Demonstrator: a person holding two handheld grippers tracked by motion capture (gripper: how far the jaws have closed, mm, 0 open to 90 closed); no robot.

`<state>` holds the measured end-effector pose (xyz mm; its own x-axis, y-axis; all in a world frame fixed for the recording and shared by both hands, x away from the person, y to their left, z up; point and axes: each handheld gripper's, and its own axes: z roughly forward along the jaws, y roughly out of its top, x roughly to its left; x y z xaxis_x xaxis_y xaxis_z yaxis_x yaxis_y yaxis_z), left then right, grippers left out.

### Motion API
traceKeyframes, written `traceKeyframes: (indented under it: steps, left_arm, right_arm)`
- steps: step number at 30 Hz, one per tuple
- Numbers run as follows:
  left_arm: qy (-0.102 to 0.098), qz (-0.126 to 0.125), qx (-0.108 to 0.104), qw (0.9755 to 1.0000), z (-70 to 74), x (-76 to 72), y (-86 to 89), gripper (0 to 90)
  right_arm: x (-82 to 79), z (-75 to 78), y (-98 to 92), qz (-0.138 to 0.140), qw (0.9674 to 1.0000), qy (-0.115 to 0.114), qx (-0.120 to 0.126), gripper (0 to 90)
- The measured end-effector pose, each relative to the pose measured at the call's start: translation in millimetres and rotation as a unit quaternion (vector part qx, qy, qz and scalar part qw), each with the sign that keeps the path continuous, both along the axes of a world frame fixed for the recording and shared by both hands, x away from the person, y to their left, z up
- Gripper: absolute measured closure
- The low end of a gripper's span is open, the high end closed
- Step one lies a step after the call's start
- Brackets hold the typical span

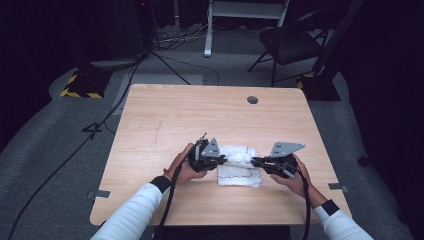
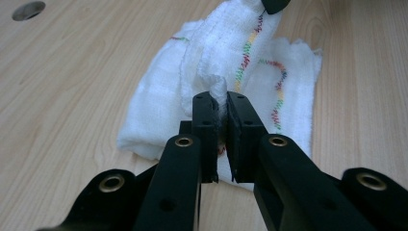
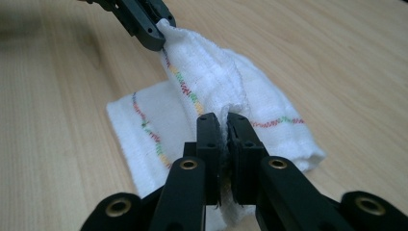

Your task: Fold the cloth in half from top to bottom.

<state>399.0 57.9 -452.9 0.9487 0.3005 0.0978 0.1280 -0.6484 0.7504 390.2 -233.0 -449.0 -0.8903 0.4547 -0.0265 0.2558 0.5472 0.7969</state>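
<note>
Left gripper [image 1: 216, 161]: jaws pressed together on a pinch of the white cloth [image 1: 239, 166] at its left edge; the left gripper view shows fabric bunched between the jaws.
Cloth: lies near the front middle of the table [image 1: 150, 125], between the two grippers, partly folded; the pinched band is raised off the wood, the rest rests flat.
Right gripper [image 1: 256, 162]: jaws clamped on the cloth's right edge, fabric squeezed between them in the right gripper view.
Step in hand: by my judgement, a fold in progress, both ends of one edge gripped and lifted.
Next move: likely calls for both grippers to travel together, keeping the edge taut and level, then lay it on the lower layer.
View differences: the high view gives placement on the table and the hole [image 1: 252, 99] at its far side; the gripper views show the coloured stitching [image 2: 246, 48] and the actual pinch.
</note>
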Motion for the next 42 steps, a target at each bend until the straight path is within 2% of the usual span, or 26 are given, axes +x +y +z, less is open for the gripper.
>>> traceKeyframes:
  steps: [6,14,16,20,26,31,37,42]
  left_arm:
    - [-0.006,-0.014,0.024,0.9996,-11.6,-10.0,-3.6,83.0]
    - [0.01,-0.017,0.027,0.9994,-19.8,-18.1,-0.6,81.1]
    - [0.008,-0.019,0.035,0.9992,-22.3,-21.0,-0.6,80.7]
    - [0.011,-0.024,0.045,0.9986,-27.6,-26.2,-0.6,78.8]
    - [0.017,-0.026,0.049,0.9983,-30.5,-29.1,2.1,77.6]
    - [0.021,-0.031,0.06,0.9975,-35.0,-32.4,2.4,79.1]
    - [0.024,-0.035,0.065,0.997,-35.5,-35.8,5.5,79.8]
    - [0.029,-0.026,0.066,0.9971,-35.4,-41.7,12.8,78.3]
  right_arm:
    - [-8.8,-12.4,0.2,0.015,0.9995,0.012,-0.026,83.7]
    - [-19.4,-22.4,-7.0,0.025,0.9988,0.028,-0.031,82.4]
    - [-21.2,-24.6,-8.5,0.025,0.9986,0.032,-0.034,82.6]
    - [-25.1,-26.7,-8.6,0.027,0.9982,0.033,-0.042,81.9]
    - [-28.6,-31.9,-10.5,0.025,0.9978,0.035,-0.051,80.9]
    - [-31.1,-36.4,-11.4,0.03,0.9973,0.037,-0.056,80.3]
    - [-36.1,-37.2,-15.1,0.025,0.9975,0.035,-0.055,77.7]
    - [-41.7,-34.9,-21.3,0.018,0.9981,0.029,-0.052,74.5]
